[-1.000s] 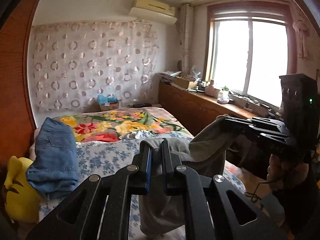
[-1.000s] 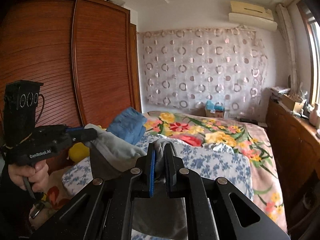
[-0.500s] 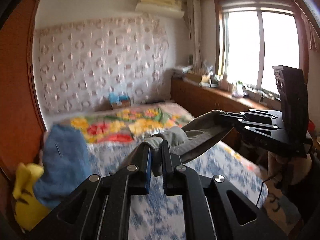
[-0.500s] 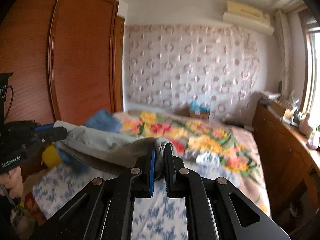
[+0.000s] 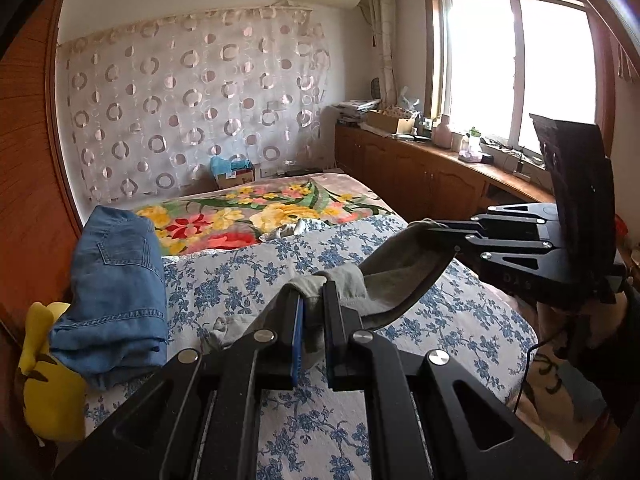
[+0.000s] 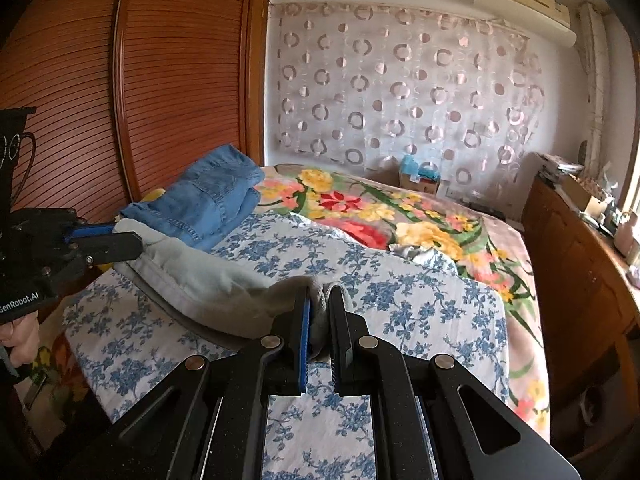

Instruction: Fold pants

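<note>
- The left tool [image 5: 311, 298] is clamped on one end of the grey pants [image 5: 394, 276], its two fingers nearly together with a bunched fold of cloth pinched between them.
- The right tool [image 6: 319, 300] grips the other end of the same pants [image 6: 200, 276] in the same way, fingers close together with grey fabric squeezed in the narrow gap.
- The pants hang stretched between the two tools above the bed [image 5: 248, 264], over the blue-flowered white cover, with the middle sagging towards it.
- From the left wrist view the right tool [image 5: 434, 229] comes in from the right side, with the cloth running from its tips down to the left tool.
- From the right wrist view the left tool [image 6: 128, 238] comes in from the left edge, with a hand [image 6: 18, 344] on its handle below.
- A folded pair of blue jeans [image 5: 116, 292] lies at the wardrobe side of the bed, apart from the grey pants.
- A yellow soft toy [image 5: 48, 392] lies just beside the jeans at the edge of the bed.
- A bright flowered blanket [image 6: 400, 216] covers the far part of the bed, beyond the blue-flowered cover.
</note>
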A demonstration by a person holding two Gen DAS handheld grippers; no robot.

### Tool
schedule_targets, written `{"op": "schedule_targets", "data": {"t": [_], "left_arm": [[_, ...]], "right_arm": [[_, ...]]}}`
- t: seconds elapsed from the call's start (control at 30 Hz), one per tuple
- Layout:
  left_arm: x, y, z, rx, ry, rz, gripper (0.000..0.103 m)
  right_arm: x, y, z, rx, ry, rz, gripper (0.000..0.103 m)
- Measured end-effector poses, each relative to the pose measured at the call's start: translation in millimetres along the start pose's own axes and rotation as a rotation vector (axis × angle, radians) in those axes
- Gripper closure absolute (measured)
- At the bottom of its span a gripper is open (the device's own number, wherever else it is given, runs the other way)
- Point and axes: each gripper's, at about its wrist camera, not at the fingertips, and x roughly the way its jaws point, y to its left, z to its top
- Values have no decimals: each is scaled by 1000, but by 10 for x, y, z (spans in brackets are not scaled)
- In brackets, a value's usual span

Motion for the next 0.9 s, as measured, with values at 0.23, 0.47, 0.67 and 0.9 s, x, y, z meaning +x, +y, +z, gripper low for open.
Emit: {"op": "schedule_targets", "data": {"t": [0.23,0.47,0.67,0.9], "left_arm": [[-27,-31,-131,1,30,-11,94],[-111,-150,-528,-9,82,-47,94],[-128,-282,-880,-35,130,-87,94],[-171,-306,-1126,-69,159,-87,94]], "right_arm": [[83,-197,-175,13,18,35,95],[-16,-170,-430,44,54,84,95],[-83,-84,-744,59,97,107,95],[-122,-65,-986,113,132,132,95]]}}
